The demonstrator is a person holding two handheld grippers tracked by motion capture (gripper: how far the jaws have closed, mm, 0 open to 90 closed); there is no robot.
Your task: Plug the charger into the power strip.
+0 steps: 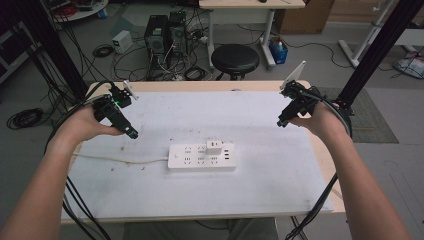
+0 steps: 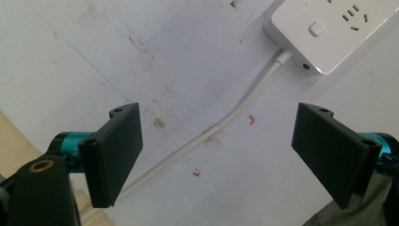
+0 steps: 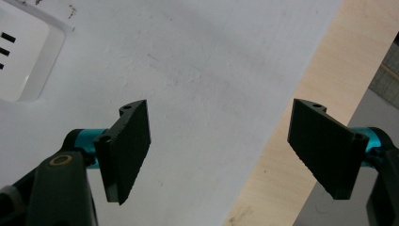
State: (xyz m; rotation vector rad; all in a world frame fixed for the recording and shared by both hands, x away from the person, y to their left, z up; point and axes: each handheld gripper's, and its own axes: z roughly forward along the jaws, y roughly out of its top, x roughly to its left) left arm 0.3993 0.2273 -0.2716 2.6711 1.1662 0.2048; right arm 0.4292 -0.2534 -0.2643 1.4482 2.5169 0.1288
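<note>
Power strip: a white power strip (image 1: pixel 202 157) is lying flat near the middle of the worktop (image 1: pixel 150 195), long side running left to right in the high view.
Charger: a small white charger (image 1: pixel 214 148) is sitting plugged into the strip's upper row, right of its middle; how deep it is seated is hard to judge from this height.
Cord: a white cord (image 1: pixel 120 159) is running from the strip's left end toward the worktop's left edge; in the left gripper view it is curving across the white surface between the two jaws, well below them.
Left gripper: the left gripper (image 1: pixel 131 134) is hovering over the left part of the worktop, up and left of the strip, jaws spread wide and holding nothing.
Right gripper: the right gripper (image 1: pixel 282 123) is hanging above the right side of the worktop, well apart from the strip, jaws spread wide with nothing between them.
Right gripper view: it is looking down on bare white worktop, its wooden edge, and one corner of the strip at upper left.
Floor beyond: a black stool (image 1: pixel 235 58) is standing just past the far edge.
</note>
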